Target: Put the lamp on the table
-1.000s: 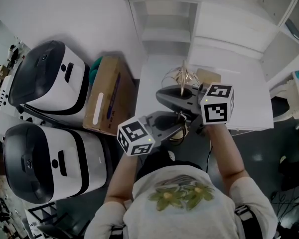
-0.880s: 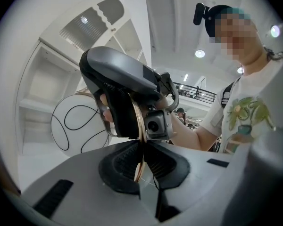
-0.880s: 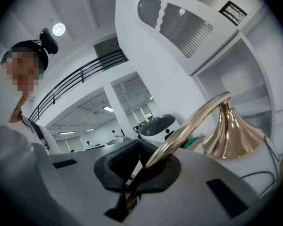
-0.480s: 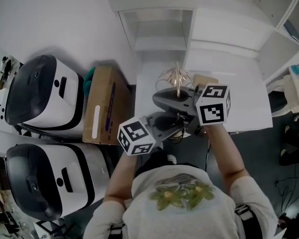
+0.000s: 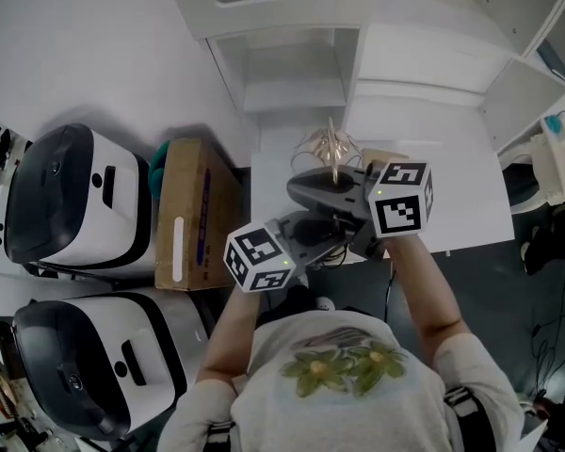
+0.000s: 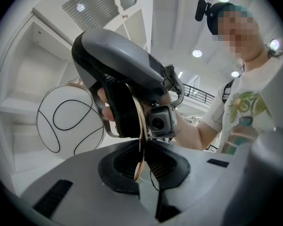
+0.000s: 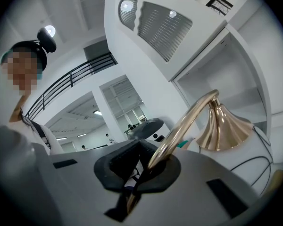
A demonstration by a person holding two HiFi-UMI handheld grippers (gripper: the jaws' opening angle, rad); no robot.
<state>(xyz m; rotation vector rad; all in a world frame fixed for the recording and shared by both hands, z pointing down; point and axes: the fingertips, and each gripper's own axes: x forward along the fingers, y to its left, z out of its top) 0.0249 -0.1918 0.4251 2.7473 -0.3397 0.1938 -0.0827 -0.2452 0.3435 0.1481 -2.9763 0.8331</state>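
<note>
The lamp has a curved gold arm [image 7: 188,121], a gold cone fitting [image 7: 224,128] and a white globe shade [image 6: 68,119] crossed by black wire lines. In the head view the lamp [image 5: 332,151] hangs over the near left part of the white table [image 5: 452,186]. My left gripper [image 6: 140,142] is shut on the thin gold rod. My right gripper [image 7: 148,166] is shut on the gold arm lower down. Both grippers meet under the lamp in the head view, the left gripper [image 5: 331,232] below the right gripper [image 5: 337,188].
A cardboard box [image 5: 184,210] stands left of the table. Two white and black machines [image 5: 71,201] [image 5: 113,365] sit further left. White open shelving [image 5: 292,64] rises behind the table. A dark cable [image 7: 254,161] trails from the lamp.
Both grippers keep their hold on the lamp, which stays in the same spot in the view. The head view has shifted: the machines and box slid leftward, and more of the shelving shows.
</note>
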